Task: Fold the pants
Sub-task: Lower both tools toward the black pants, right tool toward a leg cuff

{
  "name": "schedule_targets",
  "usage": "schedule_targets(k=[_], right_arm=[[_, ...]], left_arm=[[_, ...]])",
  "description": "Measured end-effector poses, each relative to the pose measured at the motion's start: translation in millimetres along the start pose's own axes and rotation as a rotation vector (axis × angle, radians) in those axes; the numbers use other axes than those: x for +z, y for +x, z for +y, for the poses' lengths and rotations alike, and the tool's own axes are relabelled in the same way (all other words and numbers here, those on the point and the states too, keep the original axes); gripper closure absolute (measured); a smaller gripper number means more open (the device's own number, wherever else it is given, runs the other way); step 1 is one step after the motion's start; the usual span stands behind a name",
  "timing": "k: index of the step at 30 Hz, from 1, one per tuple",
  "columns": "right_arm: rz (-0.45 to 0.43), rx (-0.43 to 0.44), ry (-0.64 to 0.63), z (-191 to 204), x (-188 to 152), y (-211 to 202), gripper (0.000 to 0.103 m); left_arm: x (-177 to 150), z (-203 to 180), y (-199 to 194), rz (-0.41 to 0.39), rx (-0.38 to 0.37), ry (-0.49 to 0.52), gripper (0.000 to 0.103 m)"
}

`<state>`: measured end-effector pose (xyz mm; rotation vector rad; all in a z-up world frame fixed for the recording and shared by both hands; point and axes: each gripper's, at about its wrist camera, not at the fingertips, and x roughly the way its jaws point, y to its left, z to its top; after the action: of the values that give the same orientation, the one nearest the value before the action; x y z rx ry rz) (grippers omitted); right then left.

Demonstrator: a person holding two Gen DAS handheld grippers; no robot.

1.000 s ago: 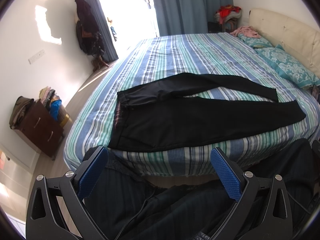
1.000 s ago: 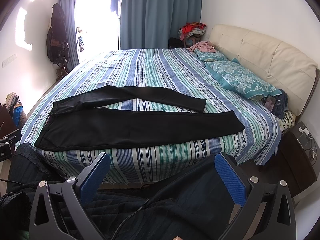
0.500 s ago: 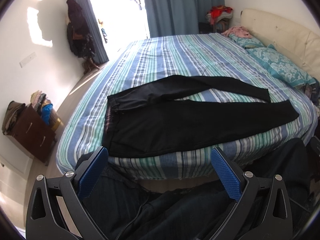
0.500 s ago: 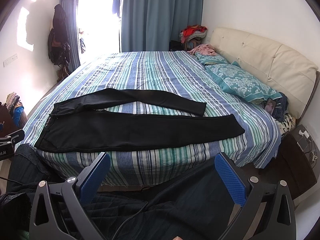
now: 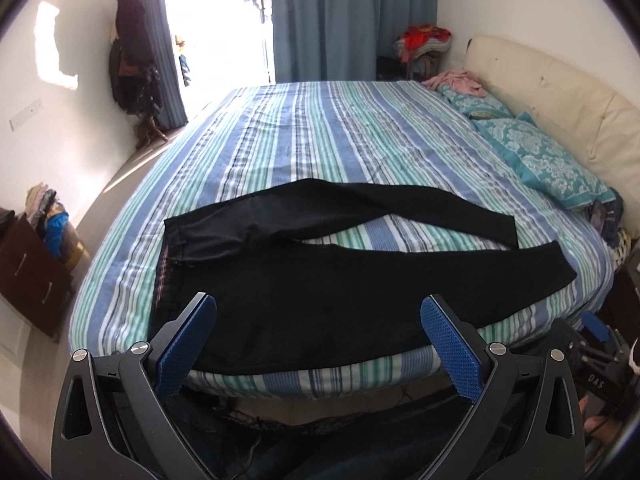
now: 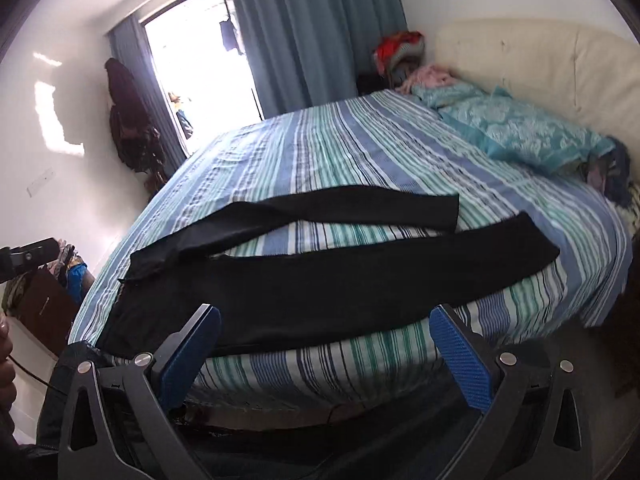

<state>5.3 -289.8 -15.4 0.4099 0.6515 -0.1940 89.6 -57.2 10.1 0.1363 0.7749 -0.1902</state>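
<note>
Both of my grippers have come in closer to the bed since a moment ago, so the black pants (image 5: 320,280) now fill much more of each view, and the right camera has tipped so the room leans. In my left hand, the left gripper (image 5: 318,334) has its blue pads spread wide with nothing between them, hovering over the near edge of the mattress, just short of the fabric. In my right hand, the right gripper (image 6: 326,344) is equally wide and empty, also short of the cloth.

The pants lie flat along the near side of the striped bed (image 5: 332,136), waistband to my left, cuffs to my right. Its two legs are splayed — the far leg (image 5: 400,206) bends away and leaves a wedge of sheet showing between it and the near leg (image 5: 460,276). No fold has been made yet, I judge; laying one leg over the other would be the first step.

What worries me is the grab. This fabric looks thin and limp, so a pinch that goes too deep could catch the bedsheet along with it and drag the stripes up. A pinch on one layer only at the waistband (image 5: 172,248) would let the under layer stay behind and bunch. And the near hem sits right at the mattress edge — a careless tug toward me could slide the whole garment off.
</note>
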Motion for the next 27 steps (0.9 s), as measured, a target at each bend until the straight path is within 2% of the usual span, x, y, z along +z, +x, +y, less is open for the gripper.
schedule_targets(k=[2, 3, 5, 6, 9, 12, 14, 17, 21, 23, 25, 27], right_arm=[[-0.009, -0.041, -0.002, -20.1, 8.5, 17.0, 0.0], [-0.043, -0.077, -0.027, -30.4, 18.0, 22.0, 0.0], [-0.122, -0.174, -0.105, -52.7, 43.3, 36.4, 0.0], [-0.126, -0.223, -0.154, -64.0, 56.9, 52.7, 0.0], [0.031, -0.314, -0.321, -90.3, 82.4, 126.9, 0.0], [0.092, -0.292, -0.465, -107.8, 84.5, 177.9, 0.0], [0.133, -0.276, -0.517, -116.1, 83.6, 200.8, 0.001], [0.172, -0.241, -0.494, -131.5, 85.3, 216.8, 0.001], [0.179, -0.204, -0.484, -146.8, 95.3, 229.4, 0.001], [0.194, -0.189, -0.504, -149.2, 101.2, 238.0, 0.004], [0.215, -0.177, -0.518, -150.6, 107.3, 251.5, 0.013], [0.242, -0.167, -0.534, -149.5, 110.4, 266.6, 0.016]], left_arm=[[0.0, -0.1, 13.7, 0.03, 0.019, 0.004, 0.001], [-0.8, 0.2, 21.7, 0.049, 0.028, 0.004, 0.001], [-3.0, 0.8, 37.9, 0.09, 0.045, -0.002, 0.001], [-3.4, 1.9, 46.2, 0.11, 0.052, -0.008, 0.001], [-4.6, 3.1, 66.5, 0.17, 0.063, -0.029, 0.001], [-1.9, 5.8, 77.1, 0.196, 0.085, -0.034, 0.001], [0.7, 7.5, 82.3, 0.202, 0.108, -0.034, 0.001], [3.6, 10.3, 94.5, 0.227, 0.126, -0.044, 0.001], [4.9, 7.4, 110.7, 0.268, 0.118, -0.045, 0.001], [5.9, 2.0, 115.8, 0.275, 0.111, -0.034, 0.001], [6.0, -4.7, 118.9, 0.281, 0.103, -0.022, 0.001], [6.0, -9.8, 121.8, 0.286, 0.097, -0.009, 0.001]])
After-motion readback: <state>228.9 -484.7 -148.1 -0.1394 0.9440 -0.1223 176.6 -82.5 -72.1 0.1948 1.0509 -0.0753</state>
